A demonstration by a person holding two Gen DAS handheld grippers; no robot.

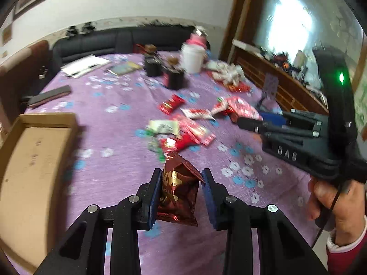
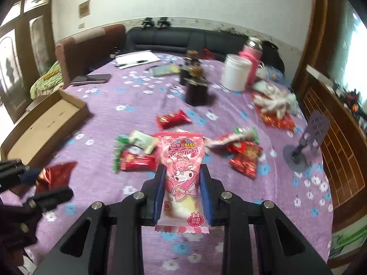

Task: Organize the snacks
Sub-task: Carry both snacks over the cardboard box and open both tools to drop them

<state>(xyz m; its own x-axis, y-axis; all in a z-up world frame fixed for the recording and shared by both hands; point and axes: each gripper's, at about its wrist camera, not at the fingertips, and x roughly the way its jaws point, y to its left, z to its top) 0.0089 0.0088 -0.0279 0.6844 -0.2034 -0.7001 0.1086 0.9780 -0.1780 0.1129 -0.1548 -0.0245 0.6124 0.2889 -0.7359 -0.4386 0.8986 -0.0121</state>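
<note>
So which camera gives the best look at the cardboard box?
The right wrist view: the cardboard box shows whole, its open inside and low walls in sight. In the left wrist view the cardboard box is nearer but blurred and cut off by the frame's left edge.

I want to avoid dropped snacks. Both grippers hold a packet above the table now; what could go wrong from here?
The dark red packet looks crumpled in the left gripper, so it may slip. The right gripper pinches only the lower half of the pink packet, which may swing. Both must reach one cardboard box, so they may collide.
</note>
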